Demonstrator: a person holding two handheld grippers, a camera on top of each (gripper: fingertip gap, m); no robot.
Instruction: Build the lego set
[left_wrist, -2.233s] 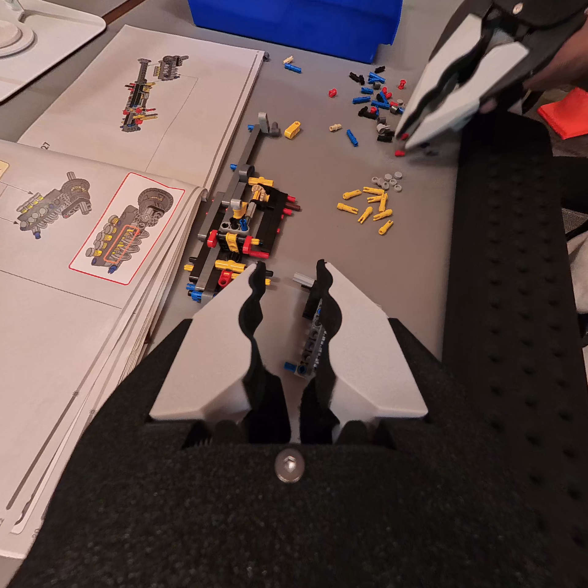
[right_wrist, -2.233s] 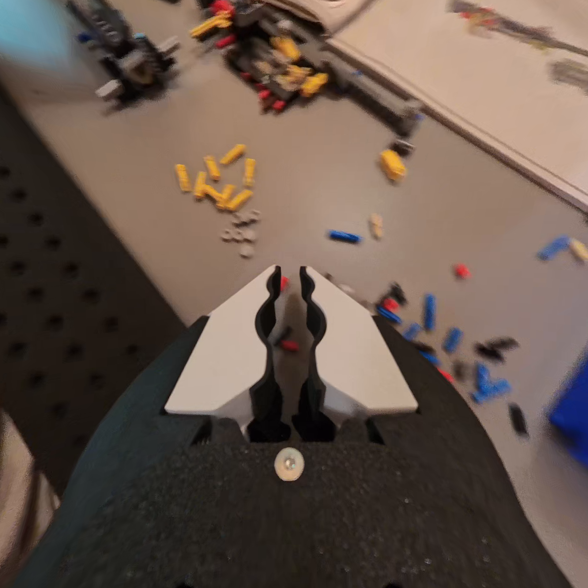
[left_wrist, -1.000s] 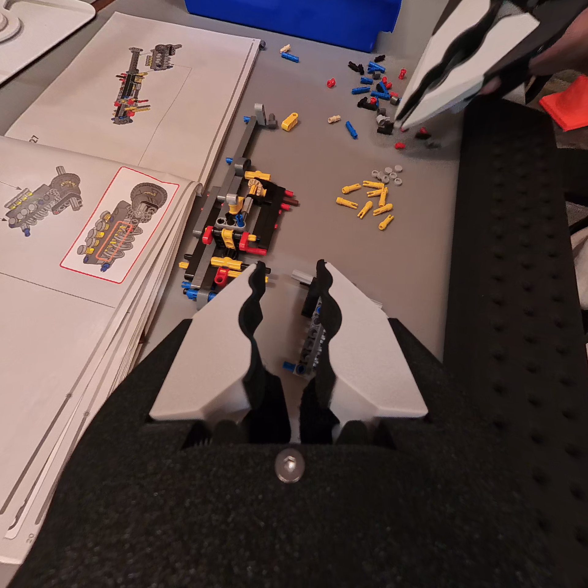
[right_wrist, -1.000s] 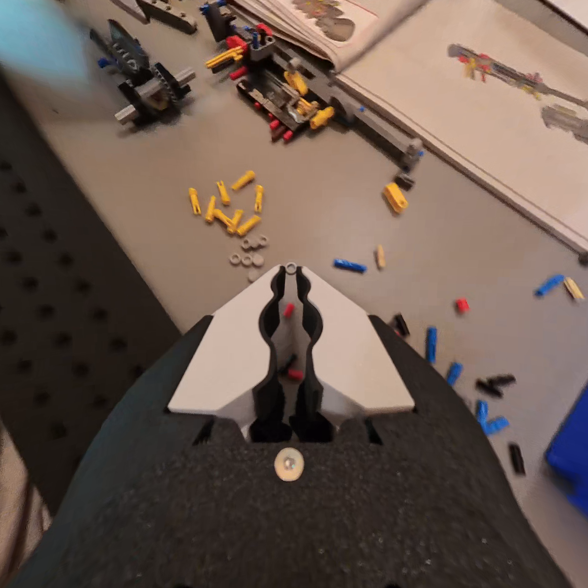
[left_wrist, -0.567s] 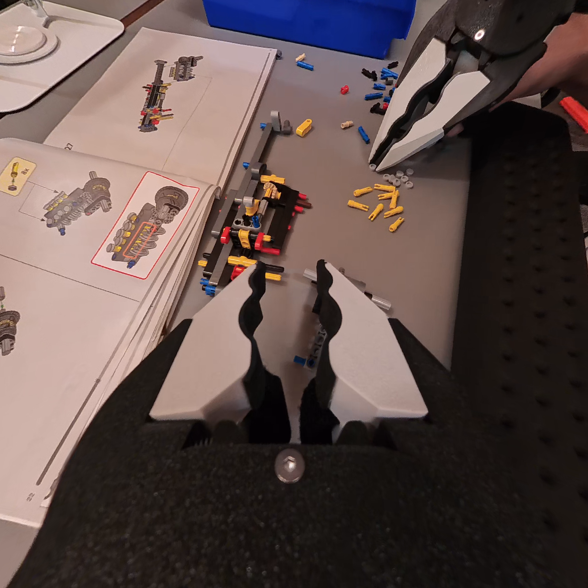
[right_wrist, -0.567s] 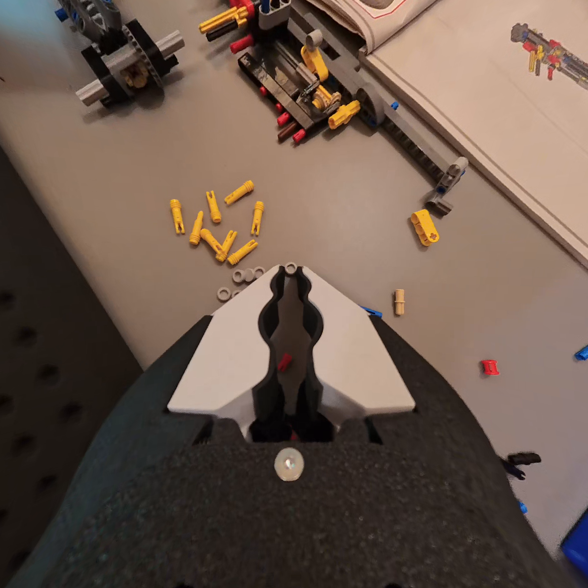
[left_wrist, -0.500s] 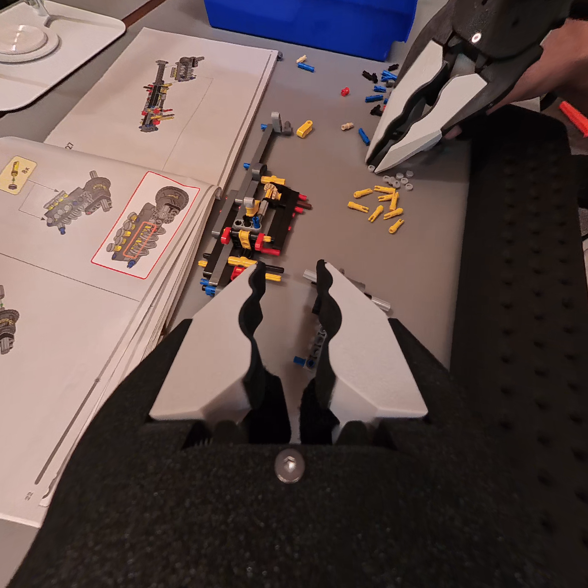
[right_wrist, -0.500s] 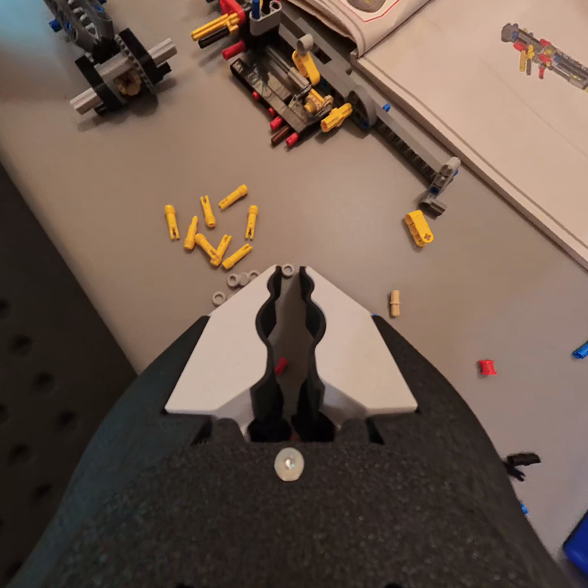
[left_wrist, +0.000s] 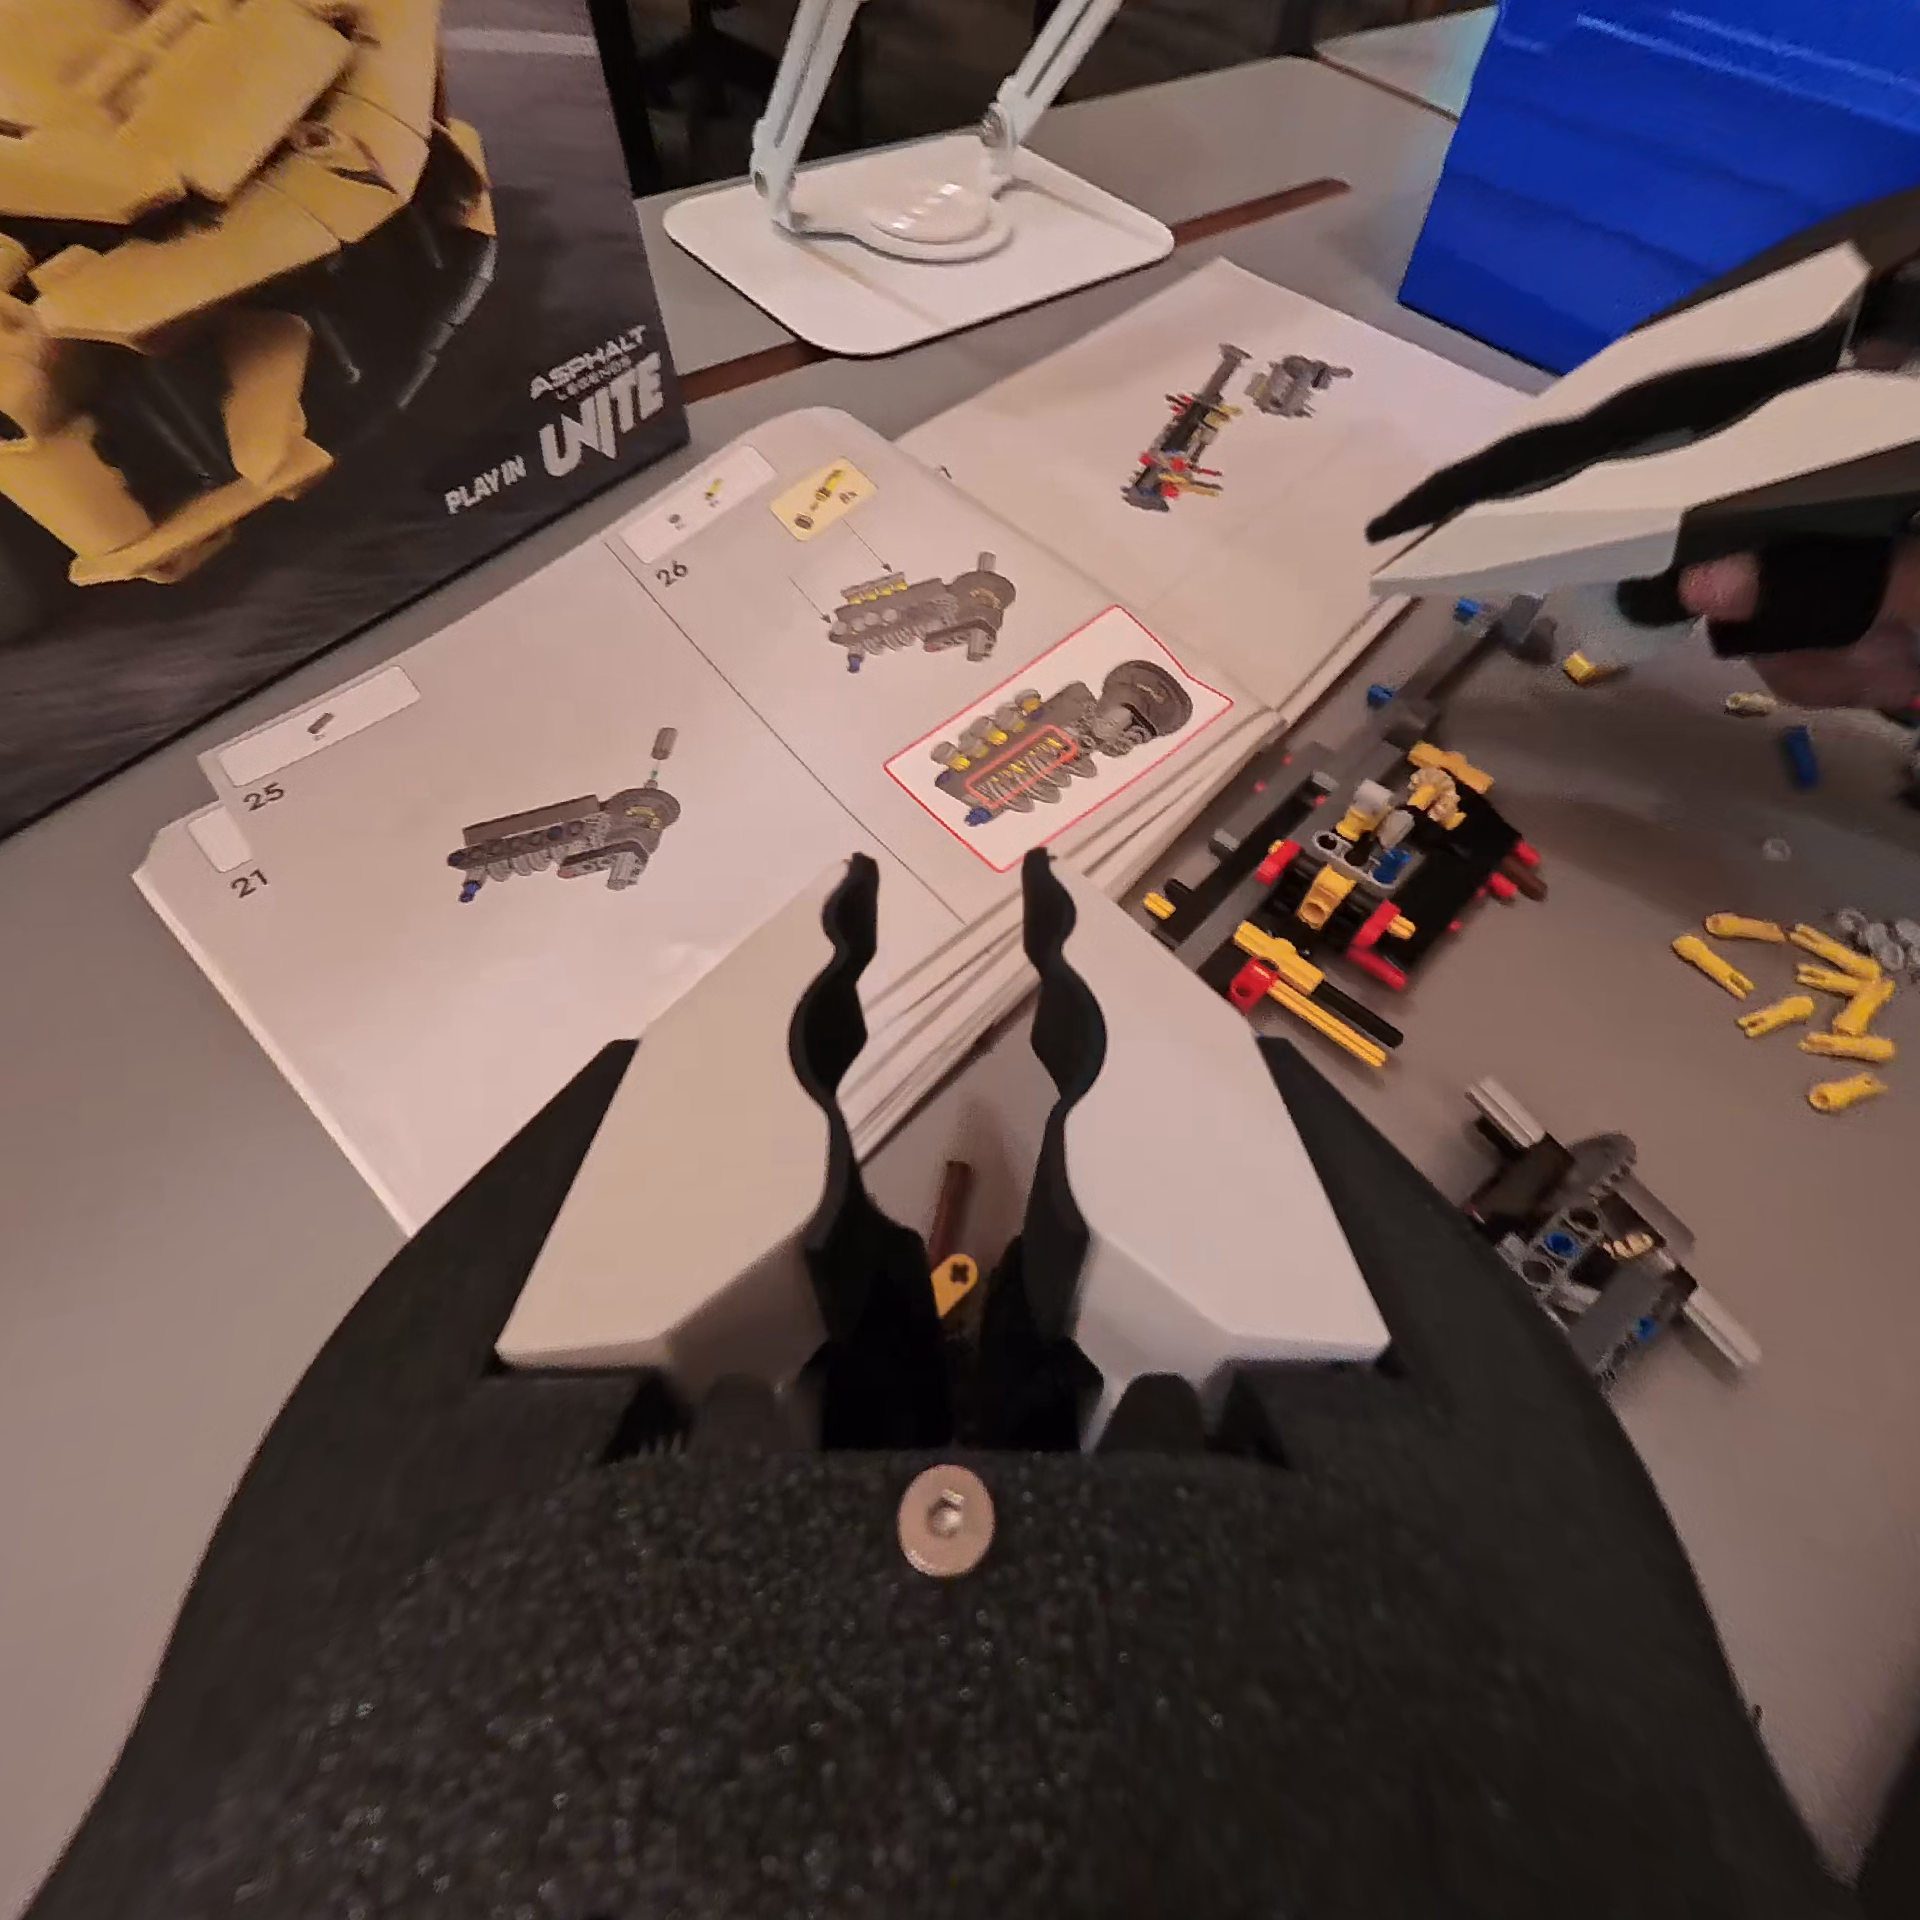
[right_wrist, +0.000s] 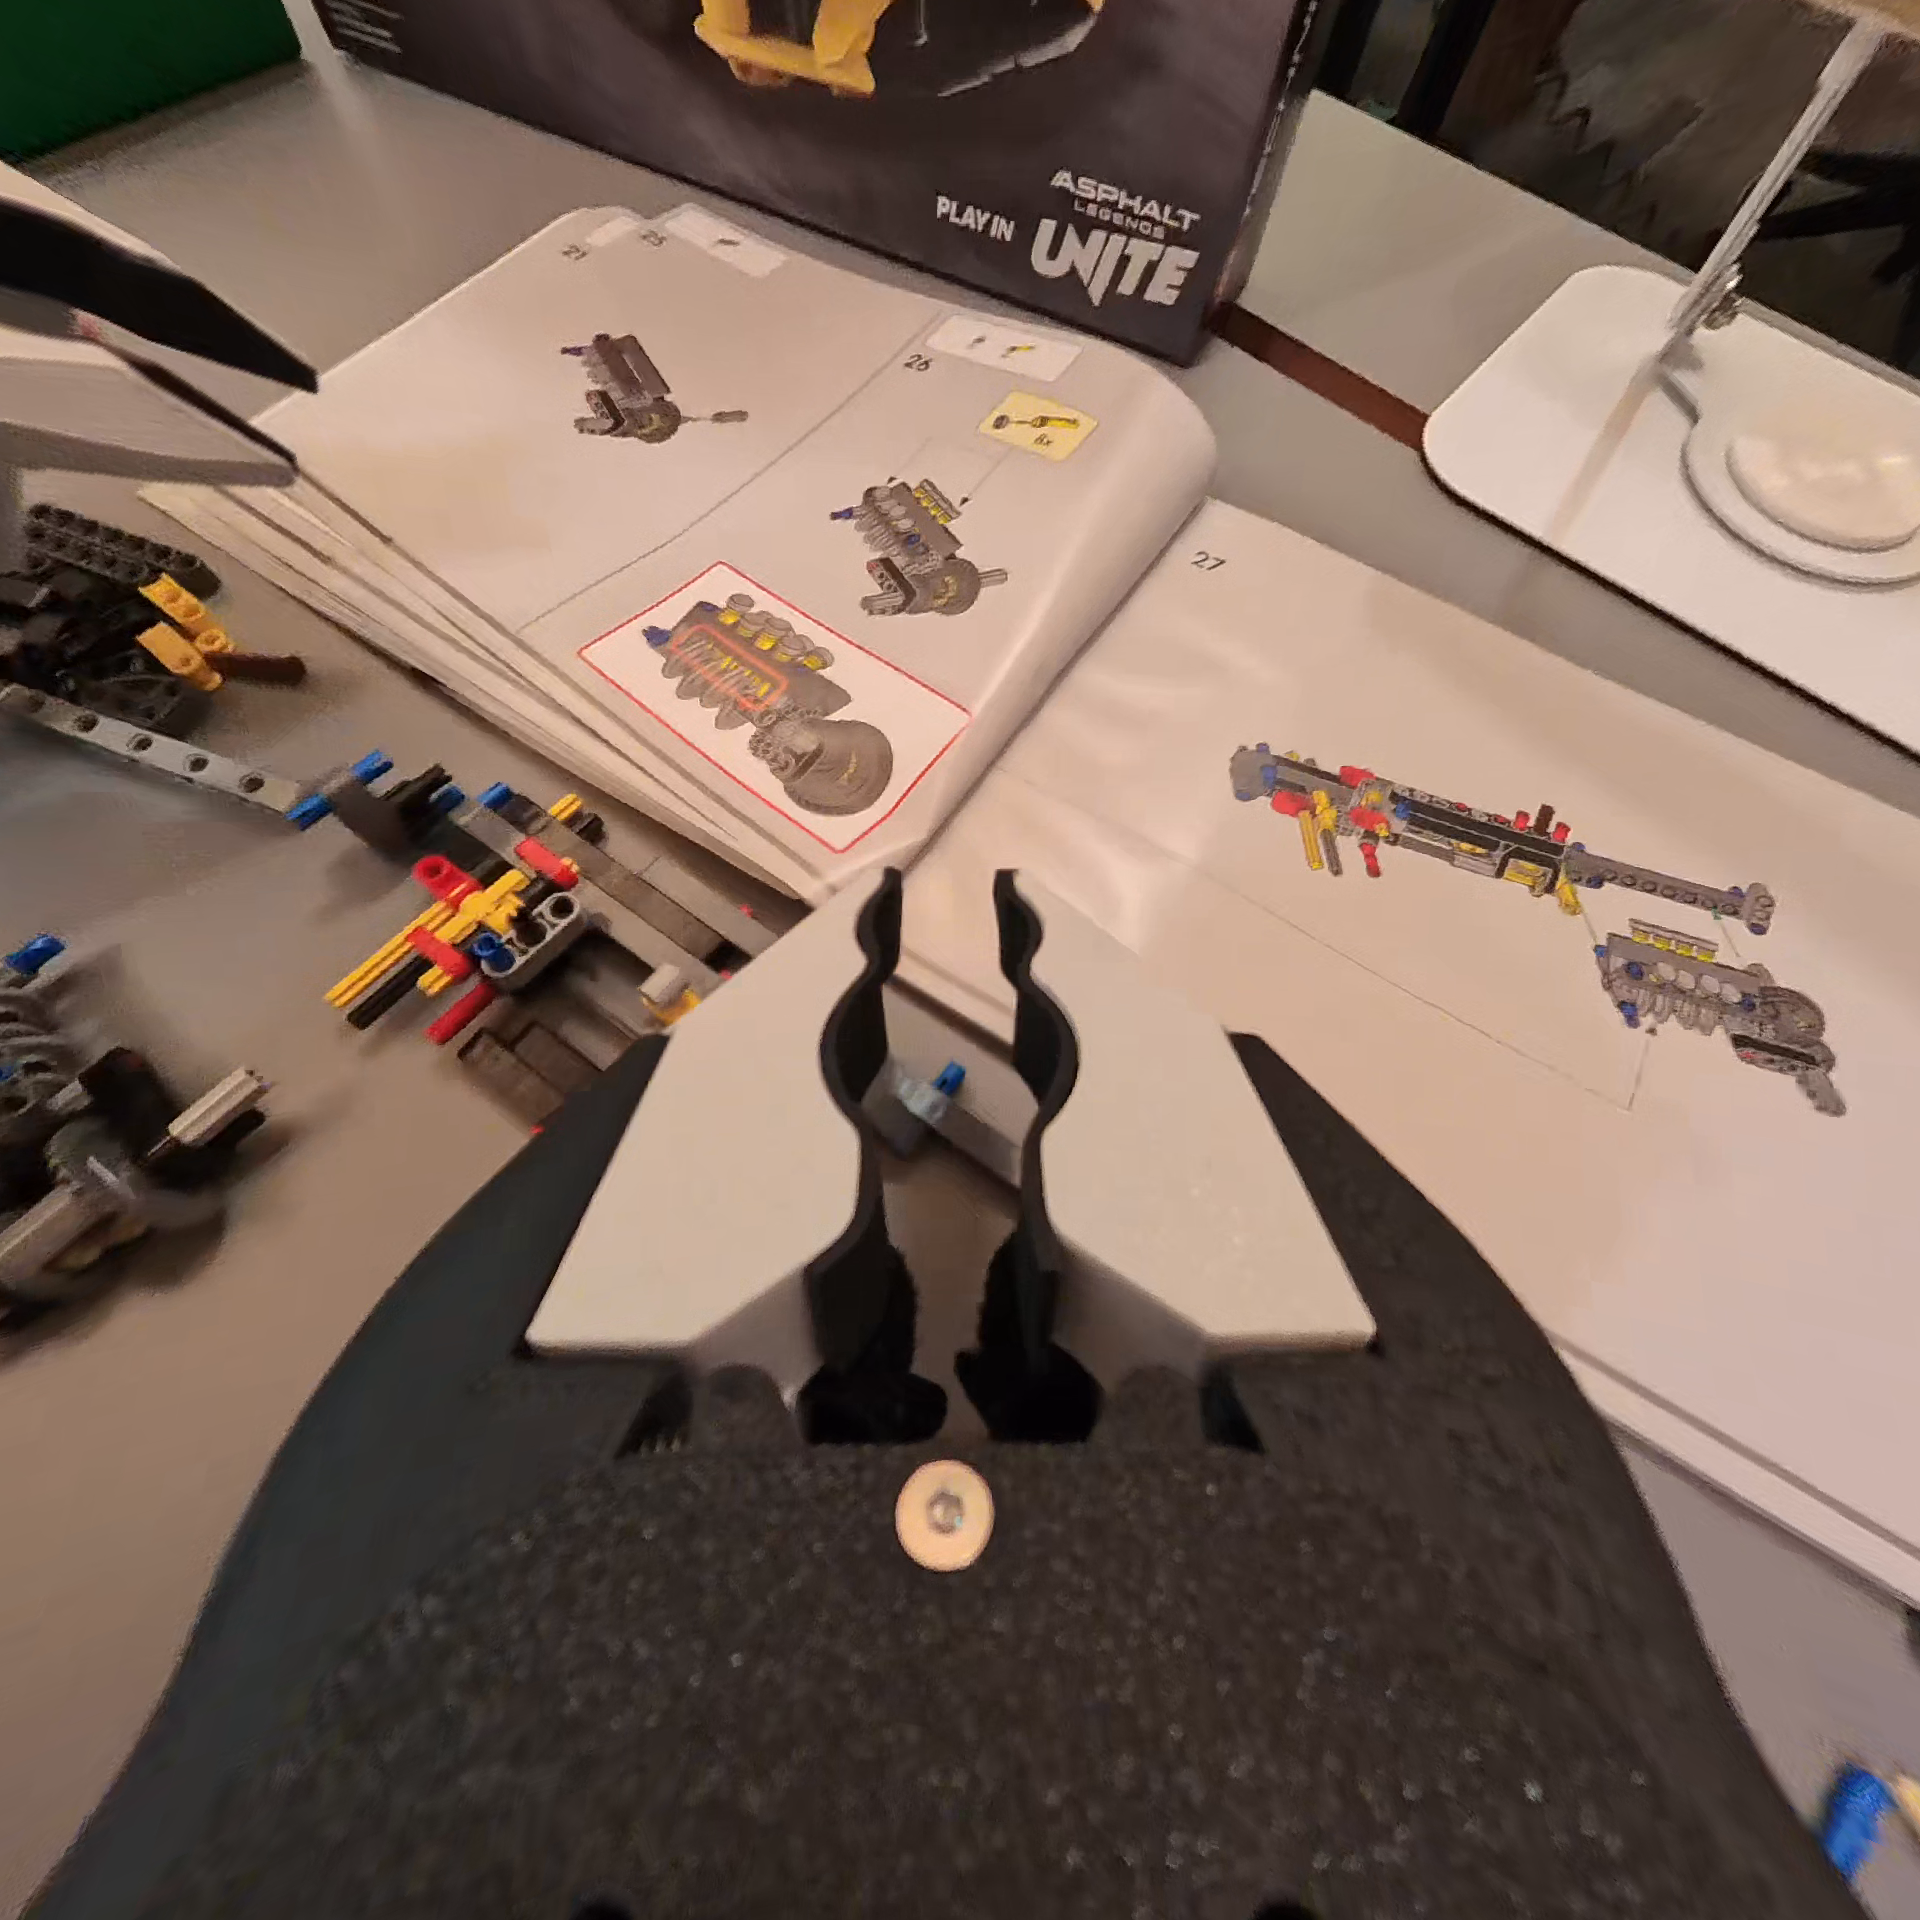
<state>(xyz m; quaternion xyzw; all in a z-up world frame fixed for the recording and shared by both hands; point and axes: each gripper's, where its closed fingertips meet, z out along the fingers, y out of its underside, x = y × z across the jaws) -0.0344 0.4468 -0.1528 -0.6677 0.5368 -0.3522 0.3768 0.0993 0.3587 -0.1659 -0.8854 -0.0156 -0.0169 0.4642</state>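
The left gripper (left_wrist: 948, 868) is hanging over the open instruction booklet (left_wrist: 582, 748) with its jaws spread and nothing between them. The right gripper (right_wrist: 943, 883) is also hovering empty, jaws parted, above the booklet's edge. The partly built lego frame (left_wrist: 1361, 883) is lying on the grey table (left_wrist: 1621, 1413) just beside the booklet, with loose yellow pins (left_wrist: 1813, 997) scattered nearby.
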